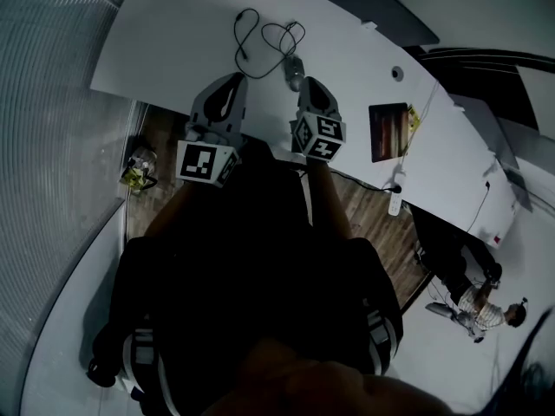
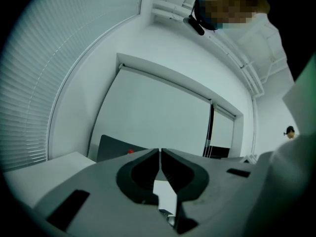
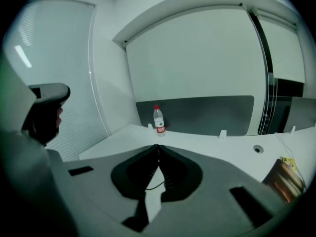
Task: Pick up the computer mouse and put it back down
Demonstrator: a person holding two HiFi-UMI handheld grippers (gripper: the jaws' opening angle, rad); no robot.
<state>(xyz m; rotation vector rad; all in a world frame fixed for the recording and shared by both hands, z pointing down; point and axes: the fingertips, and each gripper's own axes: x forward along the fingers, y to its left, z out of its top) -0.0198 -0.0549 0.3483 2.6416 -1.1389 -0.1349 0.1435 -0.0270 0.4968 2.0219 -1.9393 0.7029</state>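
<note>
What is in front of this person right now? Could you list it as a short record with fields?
Desk: white, mostly bare
Computer mouse: grey, lying on the desk, not held
Cable: thin, black, looped on the desk beside the mouse
Left gripper: shut, nothing between its jaws
Right gripper: shut, nothing between its jaws, tips close to the mouse in the head view
Bottle: clear, red cap, upright near the desk's far edge

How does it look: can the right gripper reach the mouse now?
Probably yes: the mouse lies just ahead of the right gripper with nothing between them, but its jaws are shut and must open first.
</note>
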